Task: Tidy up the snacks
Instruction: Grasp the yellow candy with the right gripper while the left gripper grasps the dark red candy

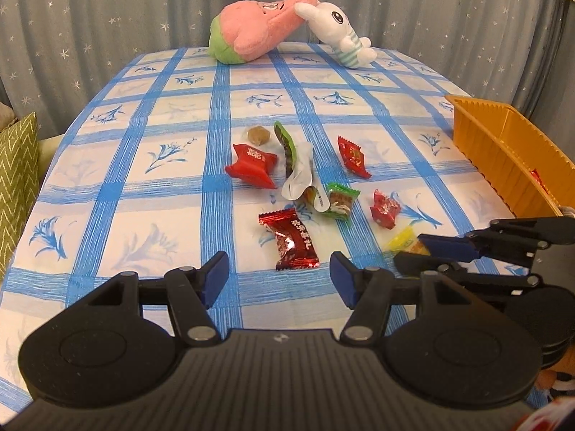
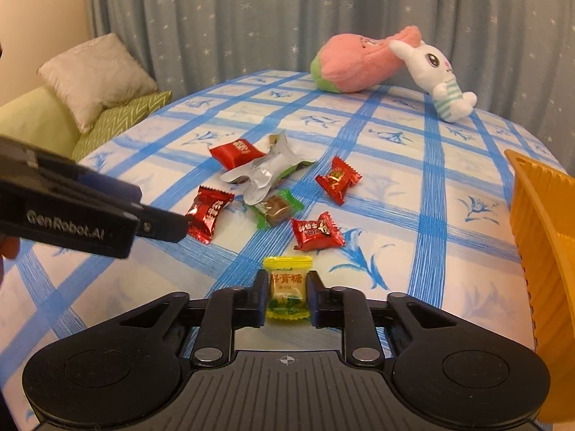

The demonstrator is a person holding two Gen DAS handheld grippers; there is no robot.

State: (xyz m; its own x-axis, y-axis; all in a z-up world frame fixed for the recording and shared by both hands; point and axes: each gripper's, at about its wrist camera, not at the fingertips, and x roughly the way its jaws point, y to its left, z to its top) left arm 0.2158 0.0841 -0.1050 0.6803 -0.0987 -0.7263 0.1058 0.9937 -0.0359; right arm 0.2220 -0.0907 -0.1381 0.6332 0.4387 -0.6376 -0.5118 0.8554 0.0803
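Pinching the yellow candy (image 2: 288, 289) across its short width, the right gripper (image 2: 285, 296) is sitting left of the orange bin (image 2: 539, 222), while the left gripper (image 1: 279, 280) is hovering wide-fingered.

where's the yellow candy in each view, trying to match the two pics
Left wrist view: yellow candy sits low right, partly hidden behind the right gripper reaching in from the right.
Right wrist view: yellow candy is bottom centre, clamped between the right gripper fingers.
Shared landmark: the orange basket, on the right edge in both views.
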